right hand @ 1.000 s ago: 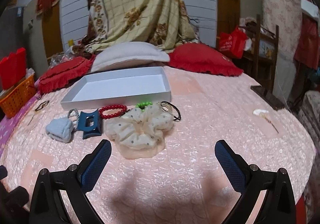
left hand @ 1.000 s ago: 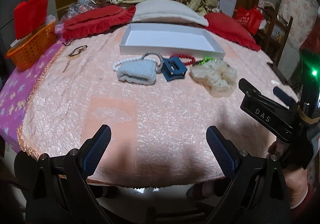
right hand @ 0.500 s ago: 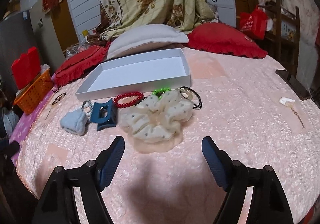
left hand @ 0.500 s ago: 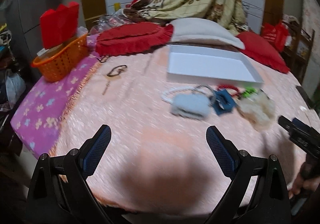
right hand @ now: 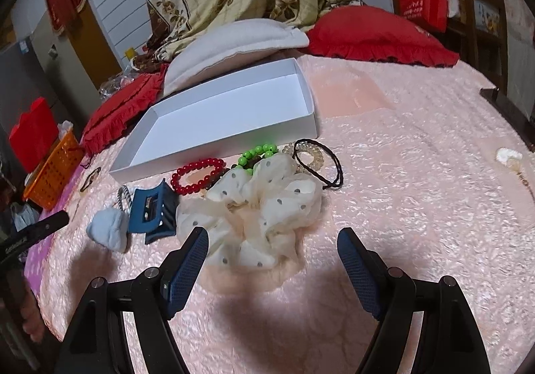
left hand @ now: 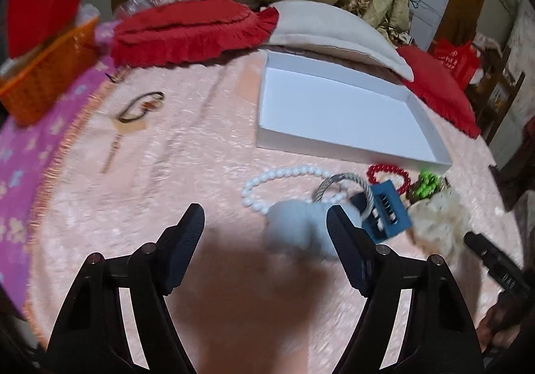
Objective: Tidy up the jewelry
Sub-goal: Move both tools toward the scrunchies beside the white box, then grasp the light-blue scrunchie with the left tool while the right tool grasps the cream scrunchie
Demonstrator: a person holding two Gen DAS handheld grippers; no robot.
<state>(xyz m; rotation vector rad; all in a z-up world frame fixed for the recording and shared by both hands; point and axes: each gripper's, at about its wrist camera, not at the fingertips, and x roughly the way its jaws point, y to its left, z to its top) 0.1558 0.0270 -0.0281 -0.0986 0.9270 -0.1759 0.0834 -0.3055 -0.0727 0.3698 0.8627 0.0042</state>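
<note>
Jewelry and hair pieces lie in a loose row on the pink bedspread (right hand: 418, 173), all just in front of the long near wall of the white box (right hand: 234, 136), which I'll take as my landmark. Biggest is the cream polka-dot scrunchie (right hand: 264, 206), near the box's right half and lying straight ahead of the right gripper (right hand: 272, 260), whose blue-padded fingers (right hand: 189, 260) are spread wide with nothing between them, low over the spread and pointed toward the box. Left of the scrunchie, before the box's left half, sits the blue claw clip (right hand: 152, 211), and left again the pale blue fluffy piece (left hand: 301, 226); it lies just ahead of the left gripper (left hand: 264, 233), close by its right finger, and that gripper too stands wide apart and empty, angled down at the bedspread. A white pearl strand (left hand: 267, 183) loops out beyond the fluffy piece toward the box, with a grey twisted ring (left hand: 344, 186) across it. Hard against the box wall lie the red bead bracelet (right hand: 197, 175) and the green bead bracelet (right hand: 257, 155); off the box's right corner are a thin black hair tie (right hand: 317, 163) and a clear coil tie (right hand: 307, 155).
</note>
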